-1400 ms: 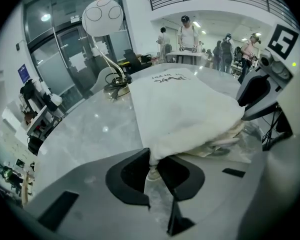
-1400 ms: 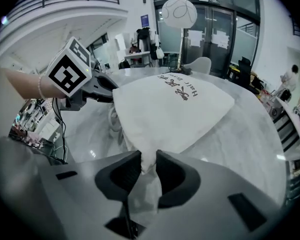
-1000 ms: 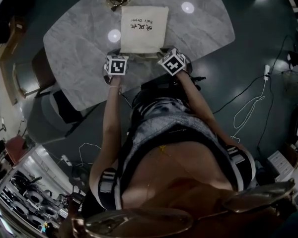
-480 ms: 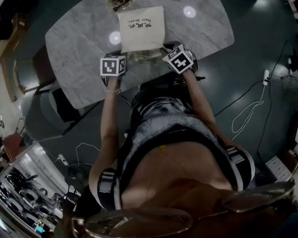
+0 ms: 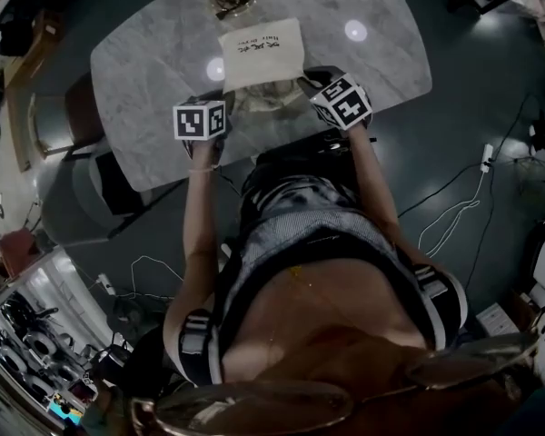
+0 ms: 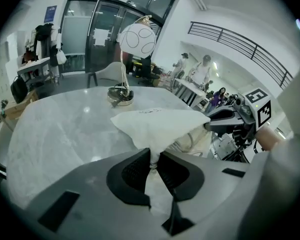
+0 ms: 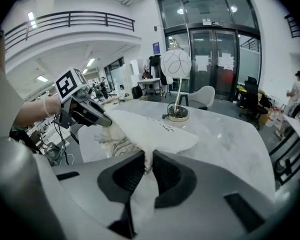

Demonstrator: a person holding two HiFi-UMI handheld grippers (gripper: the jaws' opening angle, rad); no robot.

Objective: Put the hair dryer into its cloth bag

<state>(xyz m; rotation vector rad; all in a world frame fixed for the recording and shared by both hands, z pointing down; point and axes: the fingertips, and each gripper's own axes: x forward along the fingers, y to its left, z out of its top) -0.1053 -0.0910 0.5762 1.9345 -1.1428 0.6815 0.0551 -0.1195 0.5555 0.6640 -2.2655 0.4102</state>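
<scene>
- Gripping the cloth bag point(image 5: 262, 53) at its near edge, the left gripper point(image 5: 222, 100) has its jaws nearly together, with a fold of the pale fabric pinched between the dark pads point(image 6: 135, 171).
- The right gripper point(image 5: 304, 82) holds the same edge at the opposite corner. Its jaws have just been closing, and in the right gripper view they stand narrow with cloth pressed between them.
- Both claws point slantwise down toward the marble table point(image 5: 154, 89), side by side and well apart, with the bag's mouth stretched between them.
- The bag's near end is raised off the tabletop, while its far end, the one with the dark print, lies flat on the marble.
- In the left gripper view the bag point(image 6: 160, 126) runs as a taut sheet from the jaws to the tip of the right gripper point(image 6: 210, 125).
- In the right gripper view the bag point(image 7: 150, 131) likewise reaches across to the left gripper point(image 7: 107, 123).
- Bunched fabric and white drawstring cords point(image 6: 190, 139) hang under the lifted edge, between the two claws.
- A table lamp point(image 6: 137, 39) with a round white shade stands on the table just beyond the bag's far end, and its metal base is apart from the cloth.
- The person's bare forearms reach forward over the near edge of the table.
</scene>
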